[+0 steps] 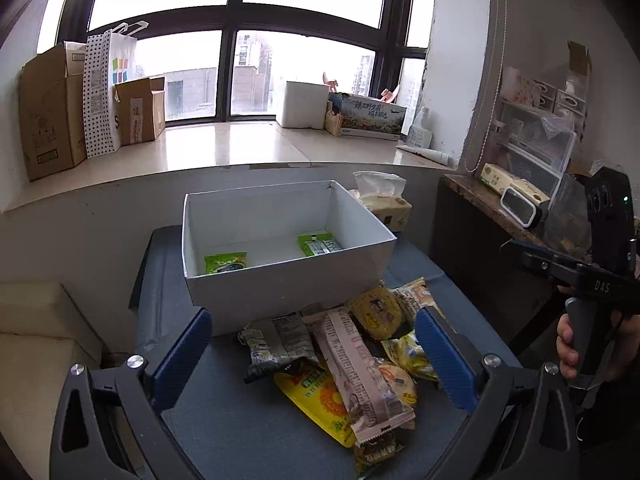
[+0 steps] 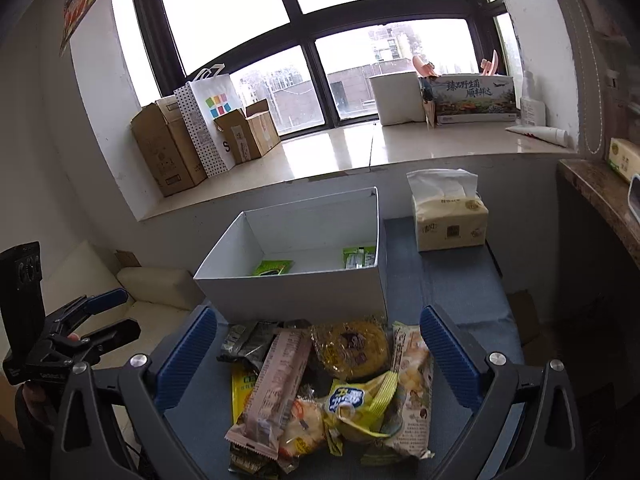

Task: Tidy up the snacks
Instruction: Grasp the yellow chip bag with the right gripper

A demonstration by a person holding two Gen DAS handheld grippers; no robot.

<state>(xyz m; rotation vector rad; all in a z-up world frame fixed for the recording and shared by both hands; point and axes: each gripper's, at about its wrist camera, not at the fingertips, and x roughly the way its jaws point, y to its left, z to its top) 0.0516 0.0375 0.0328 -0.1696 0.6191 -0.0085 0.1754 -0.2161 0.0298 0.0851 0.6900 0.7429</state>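
A pile of snack packets (image 1: 352, 364) lies on the blue table in front of a white open box (image 1: 280, 280). A long pink packet (image 1: 360, 376) lies on top of the pile and also shows in the right wrist view (image 2: 276, 384). The box (image 2: 300, 292) holds two green packets (image 1: 226, 262) (image 1: 320, 245). My left gripper (image 1: 316, 364) is open and empty above the pile. My right gripper (image 2: 320, 364) is open and empty above the same pile (image 2: 340, 384). Each gripper shows at the edge of the other's view.
A tissue pack (image 2: 450, 220) stands right of the box on the blue table (image 2: 460, 288). Behind is a wide window sill (image 1: 224, 148) with cardboard boxes and bags. A dark side shelf (image 1: 500, 208) with clutter is at the right. A white cushion (image 1: 36, 340) lies at the left.
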